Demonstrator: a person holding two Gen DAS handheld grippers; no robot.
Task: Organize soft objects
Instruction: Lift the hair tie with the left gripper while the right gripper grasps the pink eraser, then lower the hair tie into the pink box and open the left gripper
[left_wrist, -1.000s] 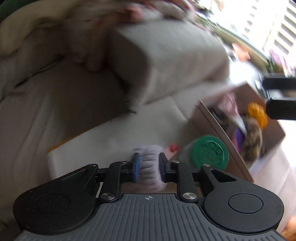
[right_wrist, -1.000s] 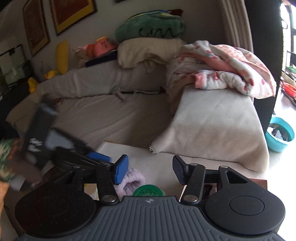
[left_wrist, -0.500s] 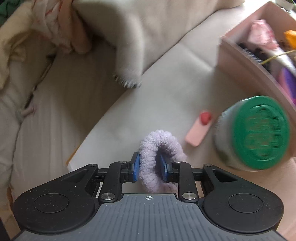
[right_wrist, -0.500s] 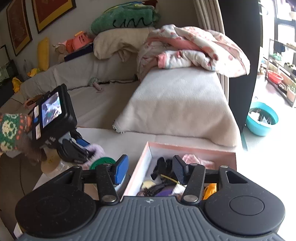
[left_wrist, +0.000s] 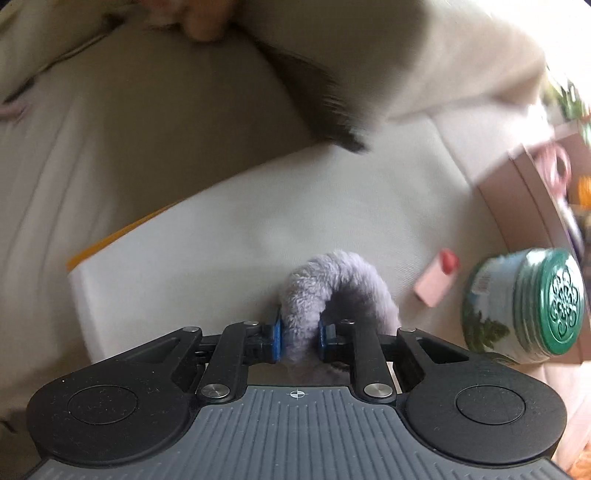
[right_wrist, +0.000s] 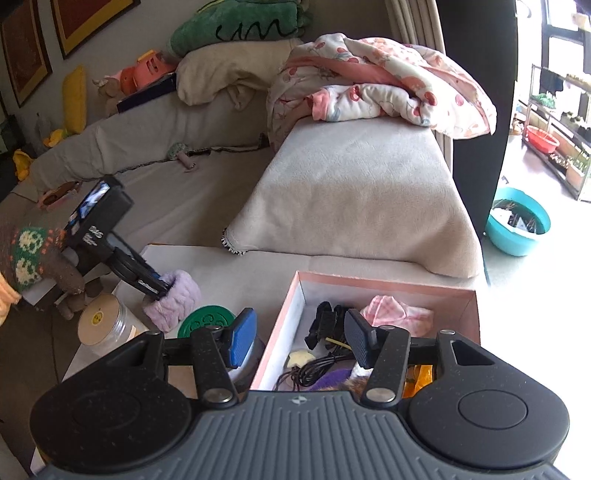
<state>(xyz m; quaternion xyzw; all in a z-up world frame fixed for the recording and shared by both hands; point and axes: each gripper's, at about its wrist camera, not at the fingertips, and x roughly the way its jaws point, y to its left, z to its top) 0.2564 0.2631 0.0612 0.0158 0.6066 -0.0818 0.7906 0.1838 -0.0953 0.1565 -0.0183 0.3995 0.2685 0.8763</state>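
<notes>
My left gripper (left_wrist: 298, 334) is shut on a fluffy lilac scrunchie (left_wrist: 332, 280) and holds it just above the white table (left_wrist: 221, 236). In the right wrist view the same scrunchie (right_wrist: 173, 299) hangs from the left gripper (right_wrist: 162, 284) at the left, beside a green-lidded jar (right_wrist: 207, 323). My right gripper (right_wrist: 299, 341) is open and empty, hovering over the left edge of a pink box (right_wrist: 388, 284) that holds a pink checked cloth (right_wrist: 395, 312), black clips and cables.
The green-lidded jar (left_wrist: 524, 306) and a small pink bar (left_wrist: 436, 282) lie right of the scrunchie. A clear jar with a cream lid (right_wrist: 99, 321) stands at the table's left. A beige sofa (right_wrist: 351, 192) with blankets and pillows is behind.
The left gripper has tilted and drifted left with the scrunchie still held; the jar and box have slid to the right of its view. The right gripper stays open over the box.
</notes>
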